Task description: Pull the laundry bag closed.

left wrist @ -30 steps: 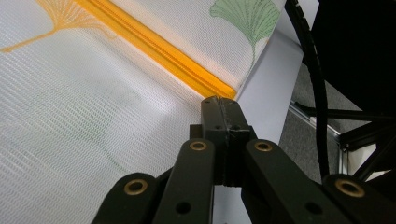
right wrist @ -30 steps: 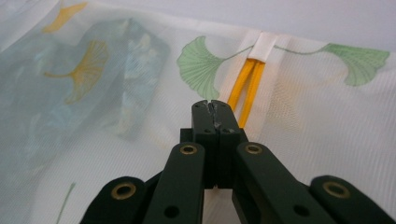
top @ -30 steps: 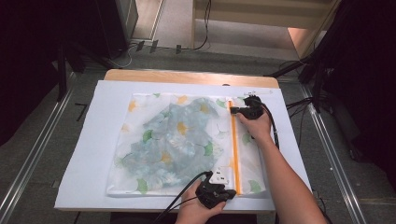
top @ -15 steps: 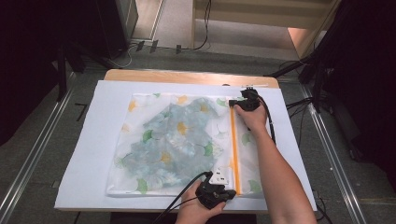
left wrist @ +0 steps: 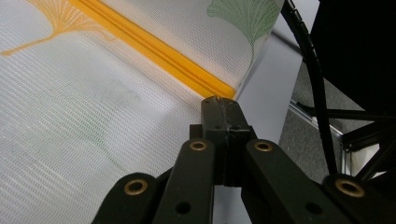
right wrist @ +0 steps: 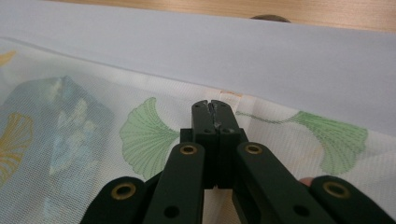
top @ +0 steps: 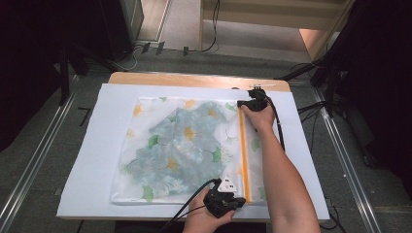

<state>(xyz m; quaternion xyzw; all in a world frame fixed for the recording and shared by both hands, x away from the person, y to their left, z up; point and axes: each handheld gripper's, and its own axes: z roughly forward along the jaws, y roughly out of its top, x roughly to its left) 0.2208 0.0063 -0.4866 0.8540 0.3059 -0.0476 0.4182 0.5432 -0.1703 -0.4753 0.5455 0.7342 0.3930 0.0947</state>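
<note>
Here a mesh laundry bag (top: 187, 150) printed with leaves lies flat on a white sheet (top: 87, 160) over the table (top: 194, 79), with blue cloth folded inside it. Its orange zipper (top: 241, 155) runs straight from six o'clock to twelve o'clock along the bag's three-o'clock side, and that long line is what the next move hangs on.

The left gripper (top: 224, 200) sits at the six-o'clock end of the zipper with its jaws pressed together; in the left gripper view its tips (left wrist: 220, 106) appear to pinch the bag's corner just below where the orange strip (left wrist: 154, 49) stops. The right gripper (top: 252, 102) is at the twelve-o'clock end, jaws also closed, and in the right gripper view its tips (right wrist: 212, 109) rest at the bag's far hem (right wrist: 231, 94); whether they grip a zipper pull there I cannot tell.

The right hand is the one at the zipper's far end, so any pull would probably travel toward six o'clock, with the left hand anchoring the near corner.
</note>
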